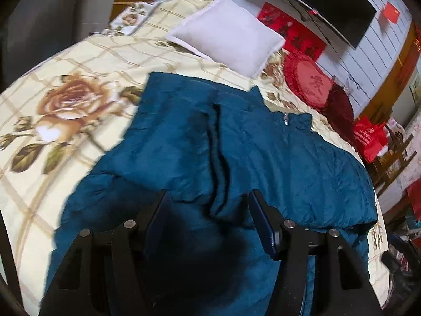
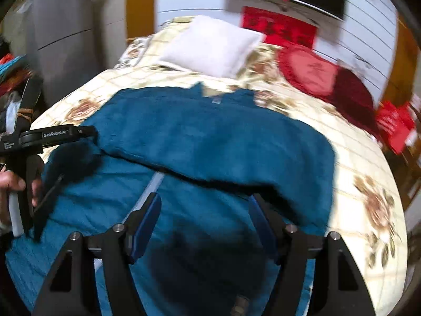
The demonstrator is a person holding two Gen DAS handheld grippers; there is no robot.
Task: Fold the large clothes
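Left wrist view shows one teal padded jacket (image 1: 263,152) spread over a bed (image 1: 65,60) with a rose-print cover, collar toward the far pillows and one sleeve folded across the chest. The left claw (image 1: 208,210) hovers over the near part of the jacket with its jaws apart and nothing pinched between them; the right claw (image 2: 205,218) likewise stands open above the lower body near the pale zip line, holding nothing. In the right wrist view the person's hand (image 2: 13,184) grips the other tool at the left edge. The step in hand looks like taking the hem to fold the body up toward the collar. To do it well, each claw should bite the hem near its own corner, through both layers, then lift evenly and carry the edge straight so the folded sleeve stays tucked. Counted: one jacket, two claws, one white pillow (image 1: 231,39), one red round cushion (image 1: 310,84), one dark red cushion (image 1: 342,110).
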